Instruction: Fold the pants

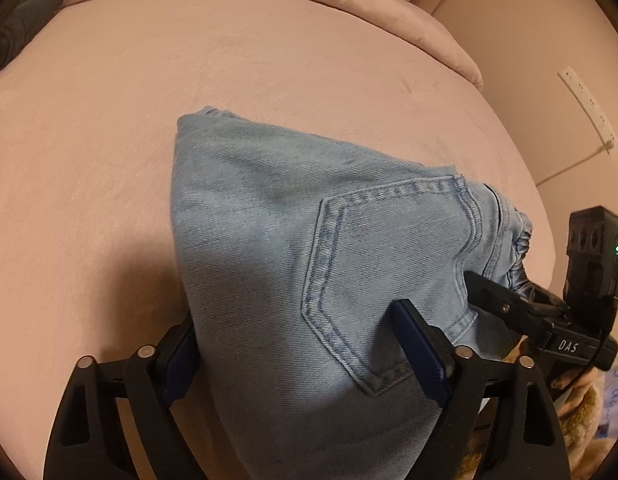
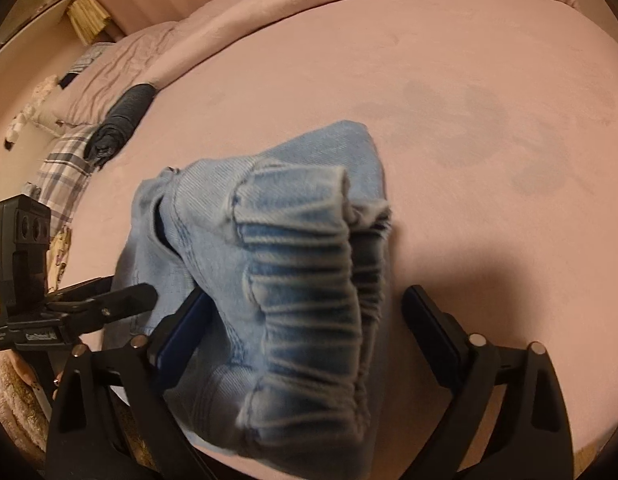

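Observation:
Light blue jeans [image 1: 269,240] lie folded into a thick bundle on the pink bed, back pocket [image 1: 389,264] up. My left gripper [image 1: 297,344] is open, its fingers straddling the bundle's near end; the left finger is partly hidden under the denim. In the right wrist view the elastic waistband [image 2: 301,280] faces me. My right gripper [image 2: 309,320] is open, its left finger against the denim and its right finger apart on the sheet. The right gripper shows in the left wrist view [image 1: 509,300] at the waistband. The left gripper shows in the right wrist view [image 2: 109,300].
The pink bed sheet [image 1: 189,120] spreads all around. A rolled dark garment [image 2: 125,120], a plaid cloth [image 2: 61,176] and pillows [image 2: 101,80] lie at the bed's left. A wall with a white power strip [image 1: 589,108] is to the right.

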The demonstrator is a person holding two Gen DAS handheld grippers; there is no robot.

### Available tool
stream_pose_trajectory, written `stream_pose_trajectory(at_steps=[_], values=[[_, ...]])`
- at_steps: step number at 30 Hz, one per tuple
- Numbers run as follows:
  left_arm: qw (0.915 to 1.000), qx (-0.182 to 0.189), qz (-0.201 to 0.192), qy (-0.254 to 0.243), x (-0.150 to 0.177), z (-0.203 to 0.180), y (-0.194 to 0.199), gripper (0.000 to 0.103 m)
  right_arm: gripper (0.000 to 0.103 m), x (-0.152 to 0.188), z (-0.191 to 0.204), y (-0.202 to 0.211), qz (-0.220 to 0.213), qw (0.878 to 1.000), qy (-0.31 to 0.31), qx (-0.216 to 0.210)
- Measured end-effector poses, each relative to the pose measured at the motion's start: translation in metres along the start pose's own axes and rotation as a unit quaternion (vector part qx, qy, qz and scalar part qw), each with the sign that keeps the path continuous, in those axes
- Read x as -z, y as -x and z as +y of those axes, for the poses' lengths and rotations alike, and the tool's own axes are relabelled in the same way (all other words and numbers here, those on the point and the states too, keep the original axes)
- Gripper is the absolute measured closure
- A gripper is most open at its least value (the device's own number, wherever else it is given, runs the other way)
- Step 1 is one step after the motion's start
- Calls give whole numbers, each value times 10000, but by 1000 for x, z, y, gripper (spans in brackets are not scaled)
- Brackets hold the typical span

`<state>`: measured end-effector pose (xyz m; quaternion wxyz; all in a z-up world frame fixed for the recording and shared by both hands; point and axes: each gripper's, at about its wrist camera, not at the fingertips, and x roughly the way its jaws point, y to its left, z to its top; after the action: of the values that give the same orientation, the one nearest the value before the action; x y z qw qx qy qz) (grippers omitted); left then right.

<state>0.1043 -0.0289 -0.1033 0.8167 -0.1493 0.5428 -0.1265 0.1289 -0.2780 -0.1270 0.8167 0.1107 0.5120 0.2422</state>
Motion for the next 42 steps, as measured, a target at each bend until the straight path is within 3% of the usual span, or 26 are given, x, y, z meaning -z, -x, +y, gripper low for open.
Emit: stream_pose_trajectory(at_steps=[1,6,9,13,25,42], values=[[10000,-14,-15,-15,0,-1,1,25,24,0,1,0,5,9999,29,-121],[9997,-30,-202,165,-2,-3,10,51,43,1,10,7,-61,9997,2,-230],[9992,59,-320,242,-2,-6,23,59,53,3,15,17,-202,9995,-91,-202],[9983,205,-426,330,-5,-11,41,60,58,0,24,34,-373,9987,-204,-296],[9954,321,-882,198,-18,-25,82,60,57,-19,52,69,-767,9968,42,-219],[9942,338,-1006,155,-48,-25,77,60,57,-44,62,76,-1031,9944,208,51]])
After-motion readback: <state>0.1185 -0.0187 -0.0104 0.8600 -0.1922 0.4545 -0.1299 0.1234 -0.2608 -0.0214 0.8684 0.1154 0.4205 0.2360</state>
